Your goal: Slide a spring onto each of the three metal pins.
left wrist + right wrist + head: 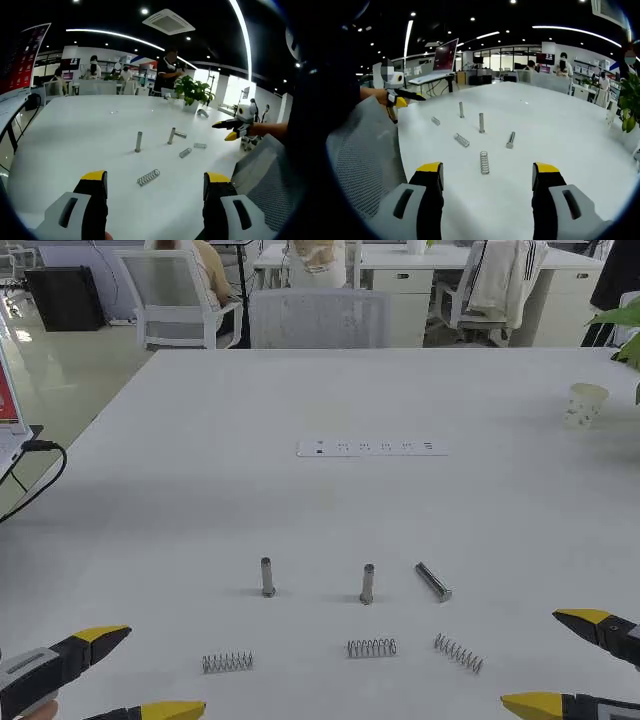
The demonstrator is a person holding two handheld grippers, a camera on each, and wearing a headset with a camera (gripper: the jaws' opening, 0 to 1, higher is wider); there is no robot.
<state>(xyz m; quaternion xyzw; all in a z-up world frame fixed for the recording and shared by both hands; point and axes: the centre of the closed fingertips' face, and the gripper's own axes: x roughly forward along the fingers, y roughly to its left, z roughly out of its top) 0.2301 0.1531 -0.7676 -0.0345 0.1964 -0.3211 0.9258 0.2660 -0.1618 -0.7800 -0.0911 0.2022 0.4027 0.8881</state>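
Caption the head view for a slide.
Left pin and middle pin upright, right pin lying flat, three loose springs before them on the white table; left gripper and right gripper open.

No legible text; red banner (22, 55) lettering too blurred (white strip (372, 448) marks likewise).

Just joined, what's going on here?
A person's left gripper and right gripper hang open and empty at the near edge of the white table. The left pin and middle pin stand upright; the right pin lies on its side. The left spring, middle spring and right spring lie loose in front, none on a pin yet.
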